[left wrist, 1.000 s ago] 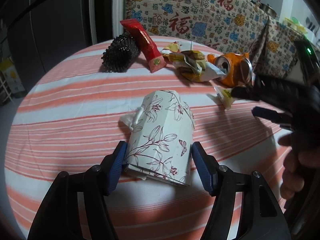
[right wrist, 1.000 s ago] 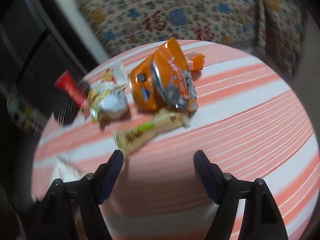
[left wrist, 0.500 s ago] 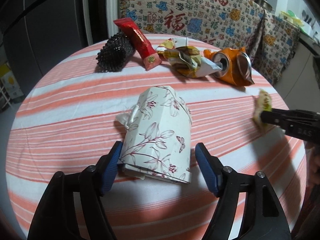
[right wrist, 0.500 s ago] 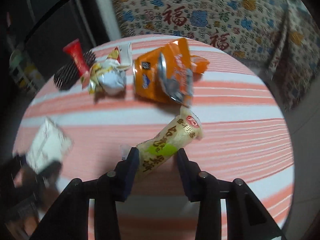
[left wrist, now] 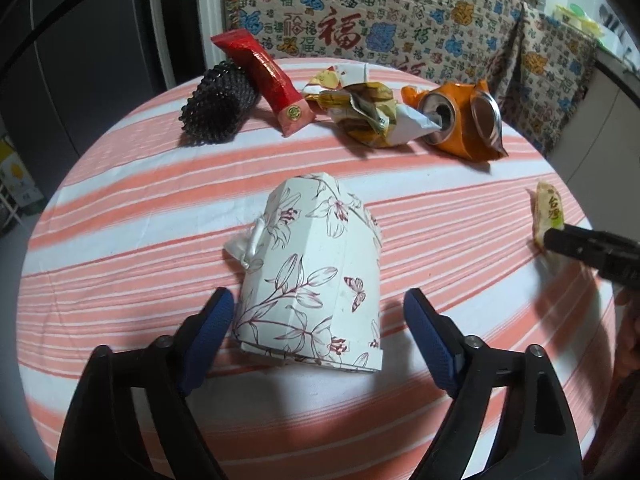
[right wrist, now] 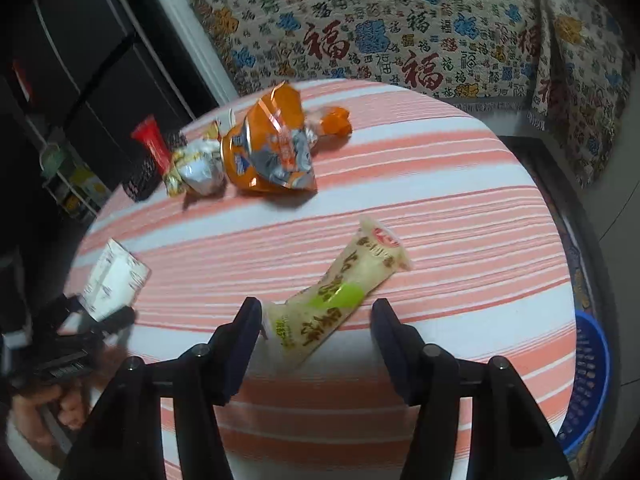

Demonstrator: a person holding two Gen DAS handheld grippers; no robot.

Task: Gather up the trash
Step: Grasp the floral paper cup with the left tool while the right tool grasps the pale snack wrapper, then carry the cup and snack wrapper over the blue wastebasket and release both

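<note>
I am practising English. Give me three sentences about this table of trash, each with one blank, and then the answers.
The floral box lies between the fingers of the left gripper, which are ___. The basket beside the table is ___ in colour. The red wrapper leans on a ___ spiky roller. Answers: open; blue; black.

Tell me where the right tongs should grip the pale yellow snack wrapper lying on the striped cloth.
Grip the pale yellow snack wrapper across its narrow width, at the near end that already lies between the open right tongs. It lies flat and long, slanting away to the right, so come from above and close on its long edges.
</note>
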